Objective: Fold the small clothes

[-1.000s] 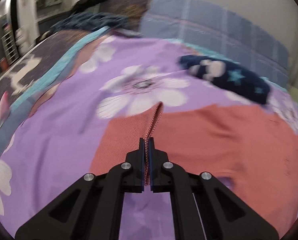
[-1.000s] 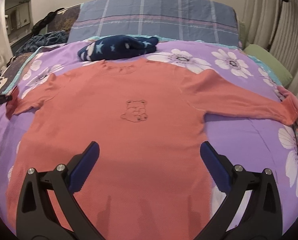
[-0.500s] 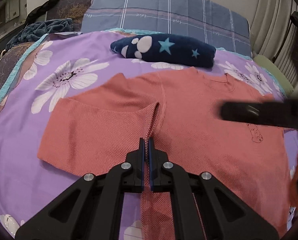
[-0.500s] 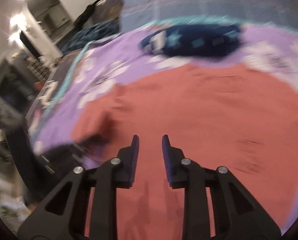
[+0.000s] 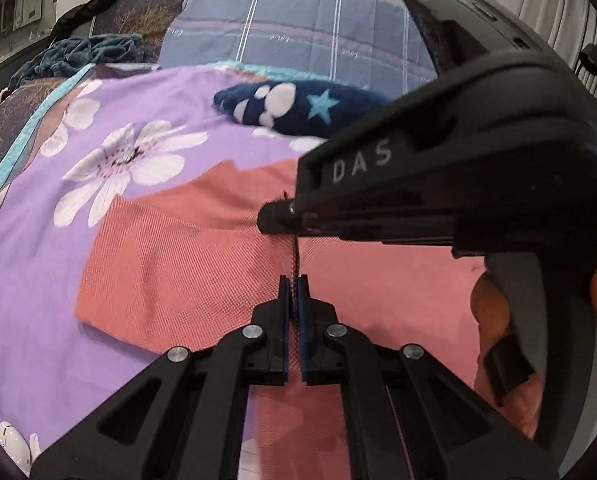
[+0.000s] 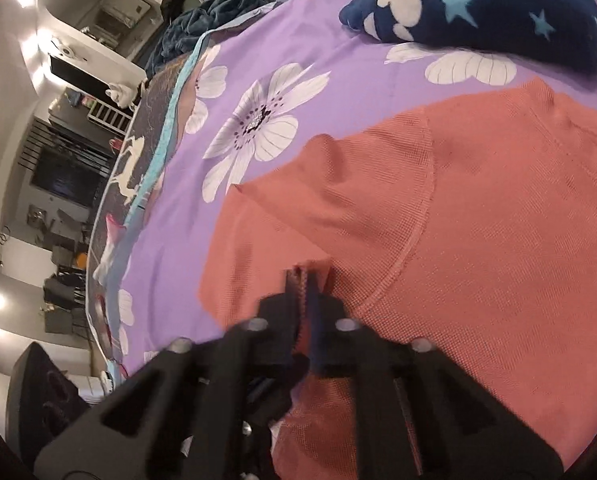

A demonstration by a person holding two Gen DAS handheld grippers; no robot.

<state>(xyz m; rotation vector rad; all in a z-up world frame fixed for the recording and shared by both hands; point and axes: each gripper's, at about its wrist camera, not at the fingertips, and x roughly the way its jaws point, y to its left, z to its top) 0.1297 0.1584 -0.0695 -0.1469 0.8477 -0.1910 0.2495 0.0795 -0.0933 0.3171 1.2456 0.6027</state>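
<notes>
A salmon-pink child's sweater (image 5: 170, 252) lies on the purple flowered bedspread (image 5: 38, 216). Its left sleeve is folded in over the body. My left gripper (image 5: 293, 284) is shut on the sleeve cuff and holds it up as a thin ridge of cloth. My right gripper (image 6: 303, 280) is shut on the same pink cuff from the side. In the left wrist view the right gripper's fingertips (image 5: 274, 218) pinch the cloth just beyond my left fingertips. The sweater also shows in the right wrist view (image 6: 478, 208).
A folded navy garment with stars and white blobs (image 5: 298, 108) lies beyond the sweater, also in the right wrist view (image 6: 478, 8). A blue plaid pillow (image 5: 290, 36) stands at the headboard. A dark blue blanket (image 5: 82, 54) is heaped at the far left. The bed's left edge (image 6: 138, 208) drops to the room.
My left gripper has carried the sleeve cuff inward over the sweater's body. My right gripper swung left, closed from wide open, and now pinches the same cuff.
</notes>
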